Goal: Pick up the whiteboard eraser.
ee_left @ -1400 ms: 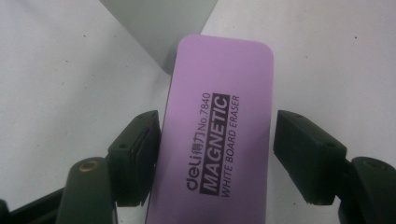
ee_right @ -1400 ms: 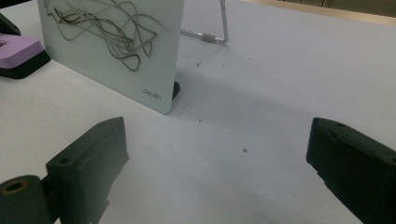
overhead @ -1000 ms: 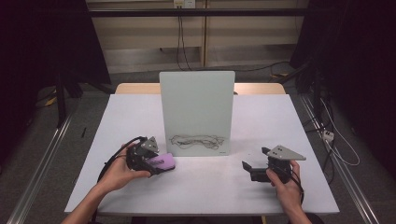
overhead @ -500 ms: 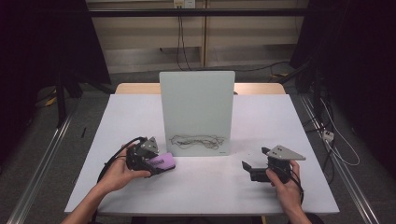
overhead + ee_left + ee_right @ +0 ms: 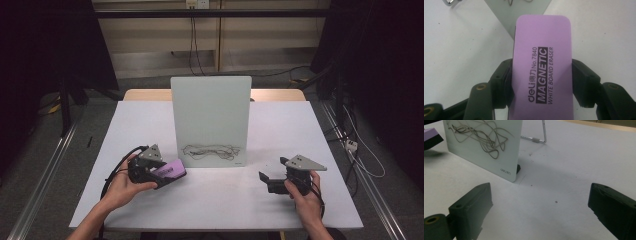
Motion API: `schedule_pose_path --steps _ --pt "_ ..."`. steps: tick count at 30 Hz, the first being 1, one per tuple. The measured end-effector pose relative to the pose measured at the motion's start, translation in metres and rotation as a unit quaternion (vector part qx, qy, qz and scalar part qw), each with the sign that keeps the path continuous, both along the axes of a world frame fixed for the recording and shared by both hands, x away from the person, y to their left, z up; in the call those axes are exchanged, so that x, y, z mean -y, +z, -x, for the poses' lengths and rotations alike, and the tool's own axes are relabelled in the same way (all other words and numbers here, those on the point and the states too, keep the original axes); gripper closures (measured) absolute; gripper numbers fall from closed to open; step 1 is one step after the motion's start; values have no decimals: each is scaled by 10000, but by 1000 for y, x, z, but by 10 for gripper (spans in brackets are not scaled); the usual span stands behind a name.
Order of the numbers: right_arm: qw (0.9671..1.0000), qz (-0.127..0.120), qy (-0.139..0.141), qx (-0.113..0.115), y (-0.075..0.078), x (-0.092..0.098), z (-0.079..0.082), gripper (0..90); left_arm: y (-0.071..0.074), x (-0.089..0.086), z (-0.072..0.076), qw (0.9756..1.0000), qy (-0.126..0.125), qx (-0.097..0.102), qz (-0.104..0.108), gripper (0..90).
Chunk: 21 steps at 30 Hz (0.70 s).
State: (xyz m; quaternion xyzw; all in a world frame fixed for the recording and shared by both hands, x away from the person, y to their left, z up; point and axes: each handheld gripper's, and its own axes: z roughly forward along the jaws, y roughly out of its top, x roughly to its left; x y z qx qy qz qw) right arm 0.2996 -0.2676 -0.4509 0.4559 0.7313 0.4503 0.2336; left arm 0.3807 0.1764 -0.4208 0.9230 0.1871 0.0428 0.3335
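Hardly anything has shifted since a second ago: both hands sit where they were and the eraser hasn't travelled, though the left gripper [image 5: 167, 172] has just finished squeezing in on it. So right now it's clamped on the purple magnetic whiteboard eraser [image 5: 543, 67], one jaw on each long edge, label side up. I'd guess gripping the narrow way gives a firm hold and leaves the front end sticking out free to wipe with.

On the near left of the white table [image 5: 220, 200], the eraser [image 5: 169, 171] pokes out toward the whiteboard [image 5: 211, 120], close to its bottom left corner but not touching as far as I can tell. Over on the near right, the right gripper [image 5: 265, 179] rests low by the tabletop with its jaws spread wide and nothing between them, pointing left toward the board. Looks like it's just parked, or maybe waiting to steady the board.

Mid-table, the whiteboard stands upright on a wire stand [image 5: 541, 135], with a scribble [image 5: 211, 151] of dark marker lines along its lower part. That's pretty clearly what the eraser is for.

Tabletop is plain matte white with a few tiny specks. Past the far edge there's a wooden strip, grey floor, some cables and dark curtains on both sides.
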Motion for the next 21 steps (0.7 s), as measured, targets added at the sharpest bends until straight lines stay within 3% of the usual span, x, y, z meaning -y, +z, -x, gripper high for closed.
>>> schedule_pose_path --steps 6,12,20,21 --pt "10000 21 30 -1 0 -1 0 53 3 -3 3 9993 173 184 277 405" --pt "10000 17 19 10 0 1 2 53 7 -3 9 9959 388 522 624 406" --pt "10000 0 16 25 0 2 3 53 10 -6 11 9931 572 710 741 406" --pt "10000 5 24 16 0 1 3 53 9 -7 10 9929 504 675 841 406"
